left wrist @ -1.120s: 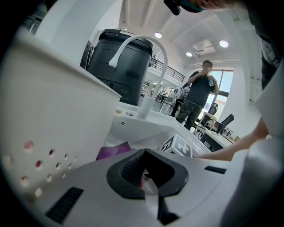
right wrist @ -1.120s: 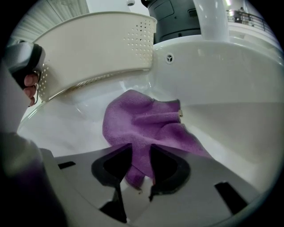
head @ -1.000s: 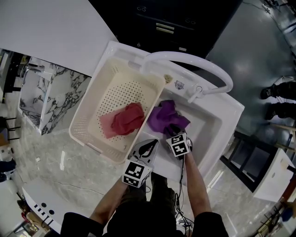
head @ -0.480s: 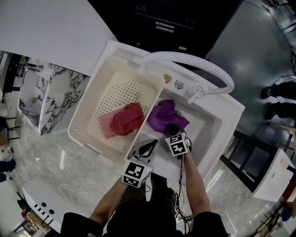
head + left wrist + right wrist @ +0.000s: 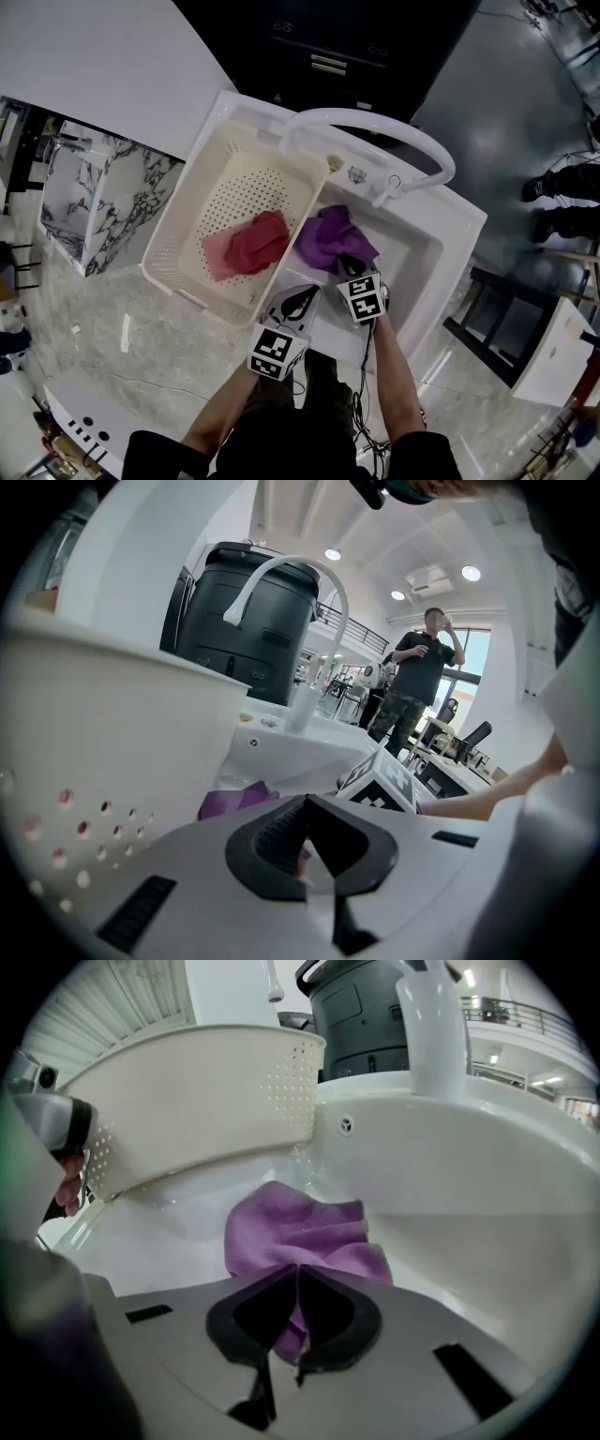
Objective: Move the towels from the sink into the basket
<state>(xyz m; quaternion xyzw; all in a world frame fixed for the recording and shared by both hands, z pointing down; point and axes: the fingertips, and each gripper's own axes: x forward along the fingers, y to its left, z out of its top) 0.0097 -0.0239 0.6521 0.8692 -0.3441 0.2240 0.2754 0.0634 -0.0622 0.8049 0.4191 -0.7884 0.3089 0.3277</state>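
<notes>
Now my right gripper, jaws just closing, pinches the purple towel; the rest lies just ahead in the sink. Basket, ahead-left, holds a red towel. Left gripper: jaws together, empty.

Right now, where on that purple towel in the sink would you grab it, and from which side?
Probably the near raised fold of the purple towel, coming from above on the person's side. It lies crumpled in the sink beside the basket, so that ridge stands free. The right gripper has just been closing its jaws and now pinches that fold.
</notes>
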